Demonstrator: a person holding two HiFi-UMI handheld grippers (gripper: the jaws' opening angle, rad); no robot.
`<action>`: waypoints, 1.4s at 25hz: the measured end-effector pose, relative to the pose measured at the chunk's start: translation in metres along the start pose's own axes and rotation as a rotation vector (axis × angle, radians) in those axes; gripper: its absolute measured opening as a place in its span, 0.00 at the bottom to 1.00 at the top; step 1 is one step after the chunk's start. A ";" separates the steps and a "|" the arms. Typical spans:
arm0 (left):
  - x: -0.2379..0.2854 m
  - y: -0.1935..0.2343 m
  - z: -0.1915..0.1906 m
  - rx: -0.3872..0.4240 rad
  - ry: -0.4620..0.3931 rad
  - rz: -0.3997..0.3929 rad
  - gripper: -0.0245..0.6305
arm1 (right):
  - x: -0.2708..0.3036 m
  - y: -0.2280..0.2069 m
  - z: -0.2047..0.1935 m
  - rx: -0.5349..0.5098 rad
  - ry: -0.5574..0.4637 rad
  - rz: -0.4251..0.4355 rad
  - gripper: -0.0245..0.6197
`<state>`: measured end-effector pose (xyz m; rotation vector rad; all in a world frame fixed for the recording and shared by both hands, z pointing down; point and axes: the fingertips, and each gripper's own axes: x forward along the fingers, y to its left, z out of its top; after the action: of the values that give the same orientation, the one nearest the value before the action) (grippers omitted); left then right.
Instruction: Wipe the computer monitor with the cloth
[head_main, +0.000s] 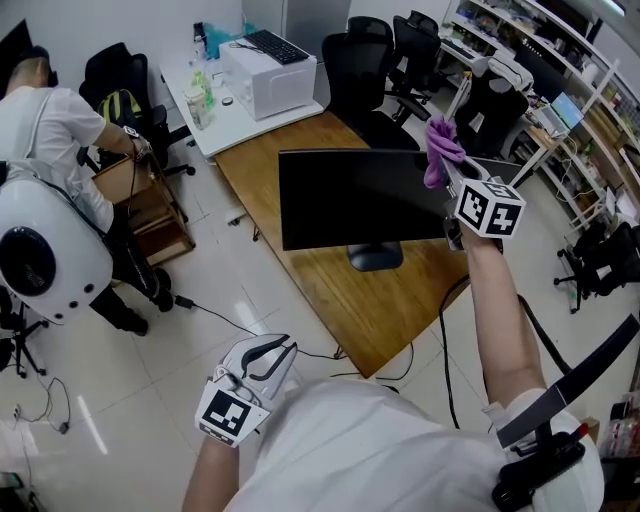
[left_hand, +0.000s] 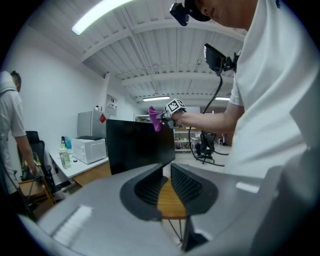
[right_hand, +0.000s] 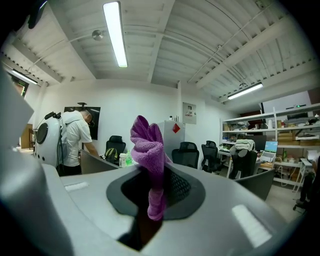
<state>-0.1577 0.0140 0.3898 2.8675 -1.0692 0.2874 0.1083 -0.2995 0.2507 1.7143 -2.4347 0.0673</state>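
Observation:
A black monitor (head_main: 365, 195) stands on a wooden desk (head_main: 330, 290), its dark screen facing me. My right gripper (head_main: 447, 160) is raised at the screen's upper right corner, shut on a bunched purple cloth (head_main: 440, 150). In the right gripper view the cloth (right_hand: 148, 145) sticks up out of the gripper (right_hand: 155, 175) and hangs down between the jaws. My left gripper (head_main: 262, 362) is low by my body, over the floor short of the desk. In the left gripper view it (left_hand: 166, 172) is slightly open and holds nothing, with the monitor (left_hand: 135, 145) and the cloth (left_hand: 153, 116) beyond it.
Behind the desk is a white table with a white box-shaped appliance (head_main: 268, 75) and bottles (head_main: 200, 100). Black office chairs (head_main: 365, 60) stand at the back. A person with a white backpack (head_main: 60, 140) is at the left. Cables (head_main: 230, 320) trail across the floor.

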 end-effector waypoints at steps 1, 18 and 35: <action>-0.004 0.001 -0.001 -0.002 -0.001 0.001 0.14 | 0.002 0.007 0.001 -0.001 -0.001 0.007 0.11; -0.057 0.018 -0.025 -0.026 -0.016 0.057 0.15 | 0.024 0.111 0.014 -0.020 -0.026 0.116 0.11; -0.086 0.029 -0.032 -0.048 -0.017 0.131 0.14 | 0.044 0.214 0.028 -0.044 -0.042 0.293 0.11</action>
<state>-0.2457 0.0515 0.4042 2.7681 -1.2525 0.2412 -0.1103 -0.2709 0.2423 1.3424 -2.6780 0.0132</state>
